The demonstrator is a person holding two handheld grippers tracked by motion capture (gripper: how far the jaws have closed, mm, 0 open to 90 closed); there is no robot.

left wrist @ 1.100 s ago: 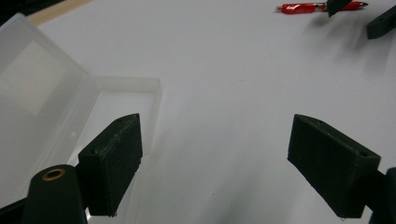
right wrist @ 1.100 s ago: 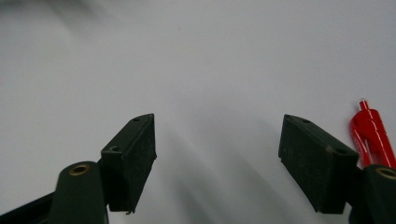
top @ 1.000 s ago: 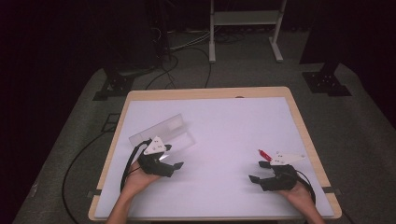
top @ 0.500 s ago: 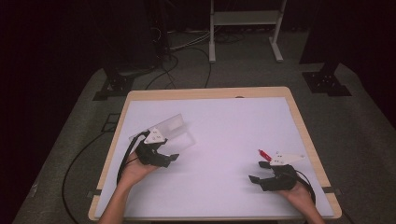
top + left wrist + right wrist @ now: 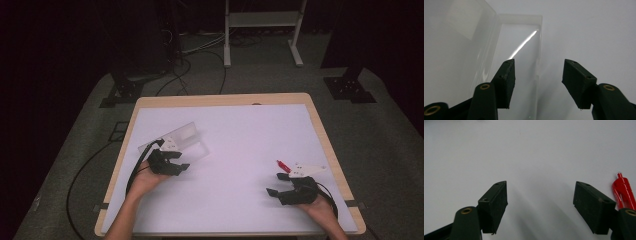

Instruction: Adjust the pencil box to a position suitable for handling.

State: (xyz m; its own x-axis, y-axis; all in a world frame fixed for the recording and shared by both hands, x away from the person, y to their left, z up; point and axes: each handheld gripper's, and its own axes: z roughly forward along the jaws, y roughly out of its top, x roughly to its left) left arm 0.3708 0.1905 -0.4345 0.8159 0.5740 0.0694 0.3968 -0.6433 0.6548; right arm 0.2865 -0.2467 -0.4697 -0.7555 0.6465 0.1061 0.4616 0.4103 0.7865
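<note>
A clear plastic case [image 5: 175, 142] lies open on the left part of the white worktop [image 5: 240, 135], its two see-through halves spread flat side by side. A red pen [image 5: 283, 165] lies on the right part, well apart from the case, with bare sheet between them. A black stand and loose cables sit on the grey floor beyond the far edge, clear of the work.

The left claw [image 5: 181, 160] is held low at the near edge of the case, the forearm coming in from the bottom left and the wrist angled toward the middle. In the left gripper view the left claw [image 5: 537, 72] has just been closing; its jaws stand part-way apart astride the raised edge wall of the nearer half, and the pads do not press on it.

The right claw [image 5: 272, 184] rests low near the right front corner, pointing left, spread wide with nothing between its pads. The pen lies just beside it, on its far side, untouched
</note>
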